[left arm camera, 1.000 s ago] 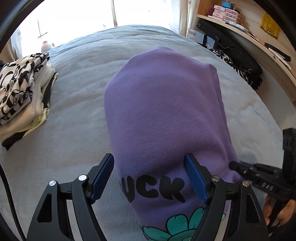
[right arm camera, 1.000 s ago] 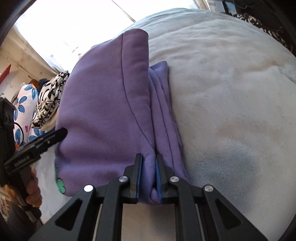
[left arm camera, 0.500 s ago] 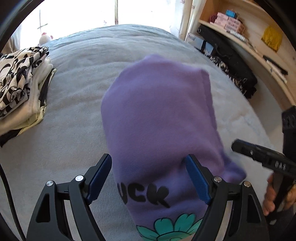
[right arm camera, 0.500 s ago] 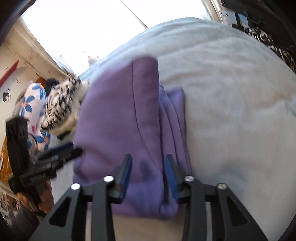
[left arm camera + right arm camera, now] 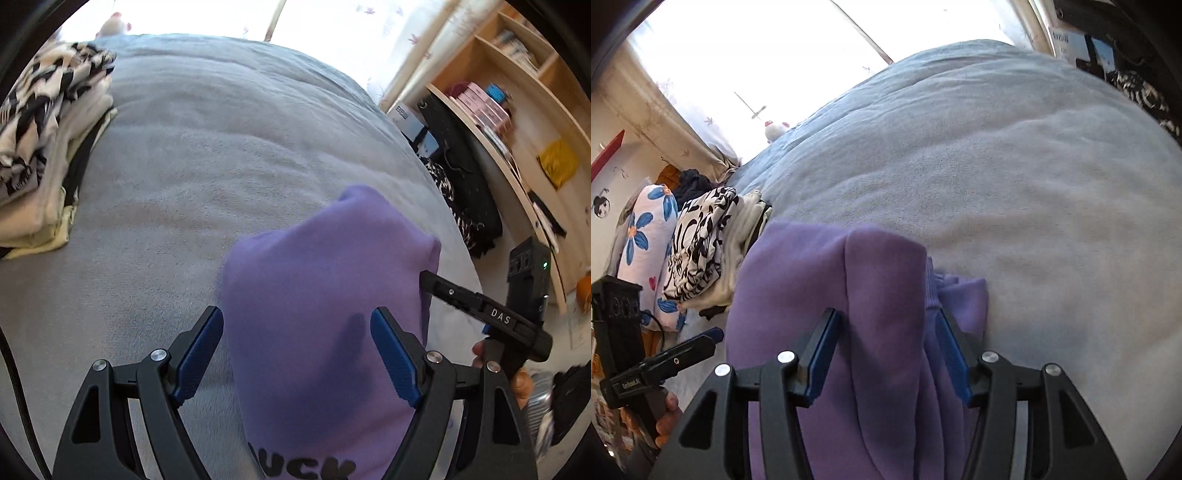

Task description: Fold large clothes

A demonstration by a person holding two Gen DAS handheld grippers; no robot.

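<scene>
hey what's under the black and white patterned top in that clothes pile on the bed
Under the patterned top lie folded cream and pale yellow garments with a dark layer between. The grey blanket carries the pile; deeper layers are covered.

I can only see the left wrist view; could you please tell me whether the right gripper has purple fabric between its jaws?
Observer: Yes; the right gripper has its jaws opening, with a fold of the purple fleece sweatshirt between them.
Operator: Is anything beside that fold?
Observer: A narrower purple layer, perhaps a sleeve, sticks out on its right.
Operator: What lies beyond the folded pile?
Observer: A white pillow with blue flowers, beside the black-and-white patterned folded clothes.
</scene>
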